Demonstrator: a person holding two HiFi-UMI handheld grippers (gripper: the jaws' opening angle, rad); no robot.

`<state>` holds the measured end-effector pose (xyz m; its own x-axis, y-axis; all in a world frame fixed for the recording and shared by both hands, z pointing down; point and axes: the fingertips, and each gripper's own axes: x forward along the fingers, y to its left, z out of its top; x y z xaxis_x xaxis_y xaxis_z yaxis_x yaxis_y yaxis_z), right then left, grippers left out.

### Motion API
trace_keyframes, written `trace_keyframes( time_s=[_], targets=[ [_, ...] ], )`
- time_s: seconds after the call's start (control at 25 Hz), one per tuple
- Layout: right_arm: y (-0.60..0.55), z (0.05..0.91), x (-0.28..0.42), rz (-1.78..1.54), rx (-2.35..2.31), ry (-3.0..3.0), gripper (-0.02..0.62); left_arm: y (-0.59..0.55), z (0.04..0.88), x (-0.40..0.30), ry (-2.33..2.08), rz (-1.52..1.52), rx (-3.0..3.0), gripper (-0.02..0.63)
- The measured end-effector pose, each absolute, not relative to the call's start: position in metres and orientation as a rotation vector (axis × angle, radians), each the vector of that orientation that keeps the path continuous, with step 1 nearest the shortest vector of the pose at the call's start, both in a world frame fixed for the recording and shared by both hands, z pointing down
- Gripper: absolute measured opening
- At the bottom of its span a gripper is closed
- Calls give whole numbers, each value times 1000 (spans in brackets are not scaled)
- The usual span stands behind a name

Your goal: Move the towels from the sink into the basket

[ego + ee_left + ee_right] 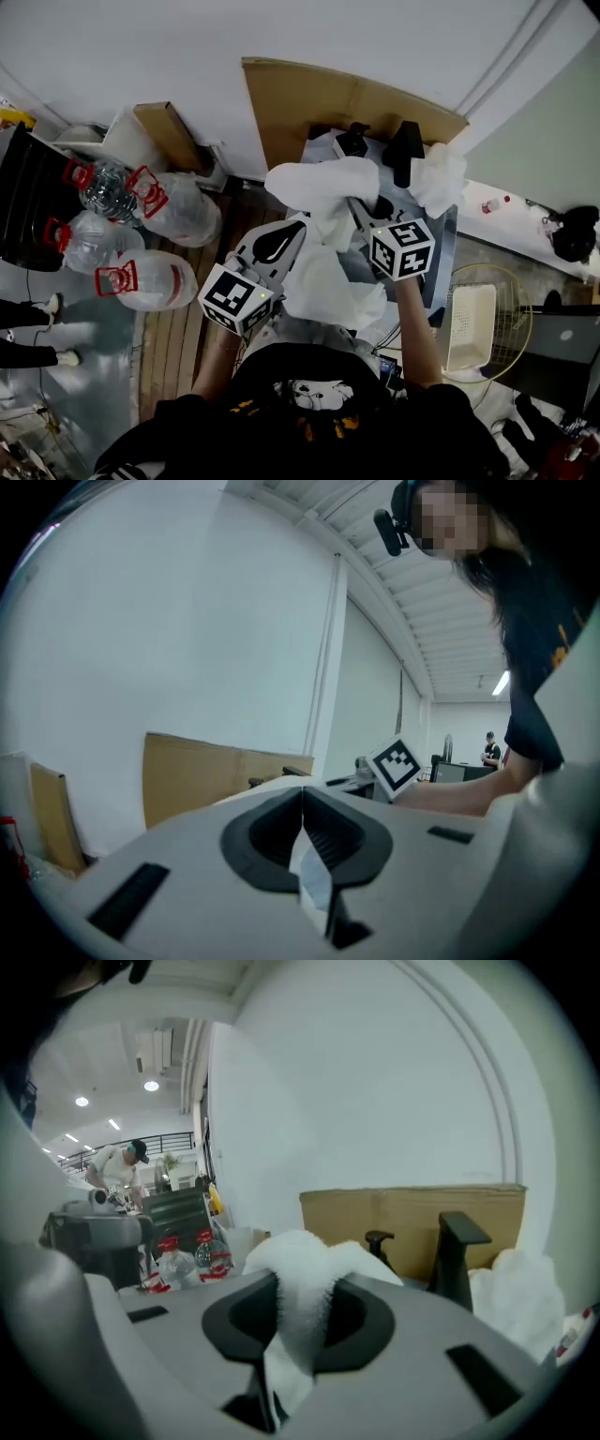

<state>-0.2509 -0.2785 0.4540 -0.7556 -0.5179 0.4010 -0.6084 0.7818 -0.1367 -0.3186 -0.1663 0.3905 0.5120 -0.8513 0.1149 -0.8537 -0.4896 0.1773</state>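
Holding one white towel [323,187] above the sink's [444,246] near edge, left gripper [302,829] and right gripper [298,1321] pinch bunched folds, seemingly the best purchase on soft, light cloth.

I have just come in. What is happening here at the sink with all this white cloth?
A person works with a handheld gripper in each hand. The right claw is shut on a thick fold of a white towel. The left claw pinches a thin edge of white cloth, seemingly the same towel, held up over the sink. A second towel lies by the black faucet. The white basket stands to the right, with no towel visible in it.
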Motion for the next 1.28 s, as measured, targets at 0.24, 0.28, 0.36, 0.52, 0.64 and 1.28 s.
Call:
trace_keyframes(
  time_s=[0.24, 0.28, 0.36, 0.52, 0.64, 1.28],
  targets=[
    [-270, 386, -211, 338, 1027, -2747, 67, -178, 373, -298, -1438, -2, 2597, 8],
    [-268, 374, -202, 337, 1054, -2765, 67, -179, 370, -293, -1431, -5, 2609, 8],
    [-261, 352, -184, 333, 1104, -2795, 66, -181, 365, -281, -1410, -9, 2630, 8],
    [-248, 317, -143, 307, 1199, -2828, 66, -182, 358, -249, -1354, -14, 2668, 8],
    [-238, 302, -105, 285, 1290, -2827, 66, -180, 354, -218, -1295, -20, 2698, 8],
    [-157, 287, 190, 274, 1997, -2508, 66, -142, 353, 18, -744, 27, 2888, 8]
  ],
)
